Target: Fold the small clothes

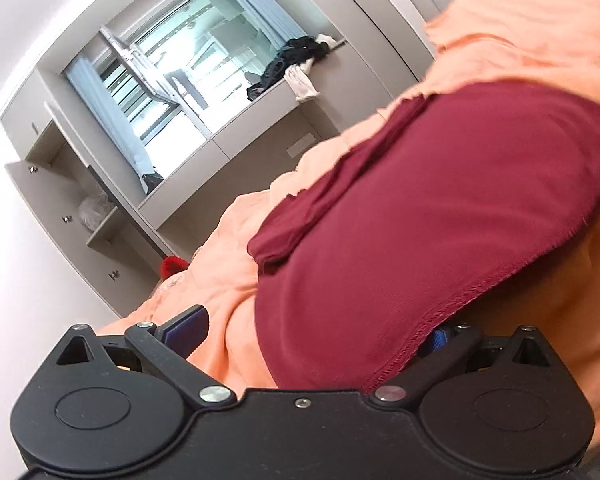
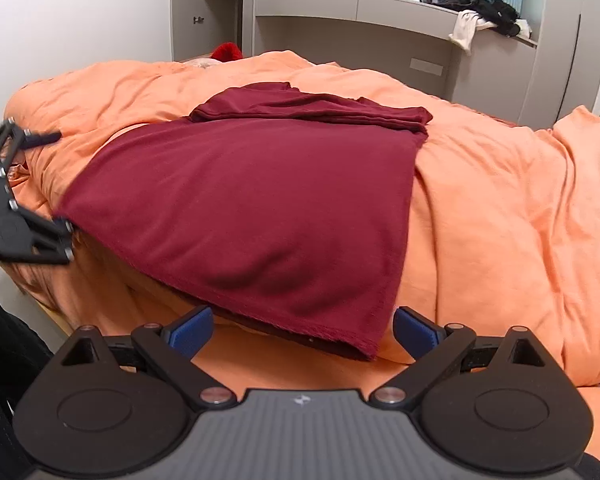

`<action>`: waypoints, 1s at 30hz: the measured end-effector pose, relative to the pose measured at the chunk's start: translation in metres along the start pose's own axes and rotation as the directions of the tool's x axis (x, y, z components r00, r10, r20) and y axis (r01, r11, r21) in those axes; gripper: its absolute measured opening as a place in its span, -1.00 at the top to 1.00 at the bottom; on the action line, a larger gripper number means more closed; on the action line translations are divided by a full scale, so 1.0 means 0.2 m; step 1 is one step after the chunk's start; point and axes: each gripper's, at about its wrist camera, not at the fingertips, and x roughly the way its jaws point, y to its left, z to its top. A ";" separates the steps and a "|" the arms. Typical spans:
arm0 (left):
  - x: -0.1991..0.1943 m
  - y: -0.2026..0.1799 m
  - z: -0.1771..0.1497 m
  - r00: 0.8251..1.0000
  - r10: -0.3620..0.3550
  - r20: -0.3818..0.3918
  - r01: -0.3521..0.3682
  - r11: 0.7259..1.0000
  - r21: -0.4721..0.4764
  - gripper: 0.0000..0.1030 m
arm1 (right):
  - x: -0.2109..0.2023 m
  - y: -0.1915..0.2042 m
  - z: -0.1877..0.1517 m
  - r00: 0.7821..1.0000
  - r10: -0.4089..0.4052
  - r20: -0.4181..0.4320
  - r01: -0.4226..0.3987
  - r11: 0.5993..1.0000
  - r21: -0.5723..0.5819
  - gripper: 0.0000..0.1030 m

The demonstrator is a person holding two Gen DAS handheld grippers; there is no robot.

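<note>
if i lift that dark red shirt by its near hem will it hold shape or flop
Probably flop: the dark red knit shirt drapes over every bump of the orange duvet. Likely light, since its folded top lies thin. It could drag rather than slide on that wrinkled cloth.

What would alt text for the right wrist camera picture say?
A maroon garment, its far end folded over, lies on an orange duvet on a bed. The open right gripper straddles its near hem, while the left gripper sits at its left edge. Clothes lie on a shelf behind.
</note>
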 end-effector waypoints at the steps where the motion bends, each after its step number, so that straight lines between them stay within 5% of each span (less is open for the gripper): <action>1: 0.01 0.02 0.01 1.000 0.012 0.004 -0.012 1.000 -0.009 -0.98 | 0.00 -0.01 0.00 1.000 0.005 0.005 -0.005 1.000 0.005 -0.93; 5: 0.02 0.09 0.07 0.999 0.019 0.033 -0.018 1.000 -0.025 -0.97 | 0.00 0.01 -0.01 1.000 0.014 0.006 -0.014 1.000 -0.013 -0.94; 7: 0.04 0.10 0.08 1.000 -0.016 0.027 0.016 1.000 -0.001 -0.75 | 0.00 0.02 -0.02 1.000 0.009 0.005 -0.009 1.000 -0.026 -0.94; 9: 0.05 0.09 0.09 0.998 -0.063 -0.008 0.064 0.998 0.029 -0.17 | 0.00 0.02 -0.03 1.000 0.009 -0.003 -0.009 1.000 -0.028 -0.94; 11: 0.04 0.10 0.08 0.990 -0.129 -0.061 0.130 0.991 0.020 0.04 | 0.00 0.03 -0.04 1.000 0.008 -0.018 -0.009 1.000 -0.026 -0.94; 13: 0.04 0.06 0.04 0.980 -0.166 -0.109 0.171 0.985 0.036 0.01 | 0.02 0.02 -0.06 0.999 -0.011 -0.035 0.010 0.999 -0.032 -0.95; 16: 0.04 -0.03 -0.04 0.988 -0.078 -0.135 0.094 0.989 0.112 -0.44 | 0.07 0.00 -0.08 0.995 -0.088 -0.055 0.086 0.995 -0.048 -0.95; 22: 0.07 -0.07 -0.08 0.994 -0.023 -0.108 0.036 0.991 0.127 -0.53 | 0.21 0.09 -0.13 0.971 -0.230 -0.068 0.203 0.938 -0.280 -0.95; 27: 0.07 0.08 0.04 0.993 -0.086 -0.081 0.084 0.996 -0.020 0.54 | 0.25 0.10 -0.15 0.972 -0.228 -0.060 0.202 0.936 -0.289 -0.95; 30: 0.10 0.08 0.09 0.990 -0.118 -0.082 0.118 0.993 -0.011 0.78 | 0.26 0.14 -0.14 0.971 -0.237 0.017 0.229 0.912 -0.339 -0.95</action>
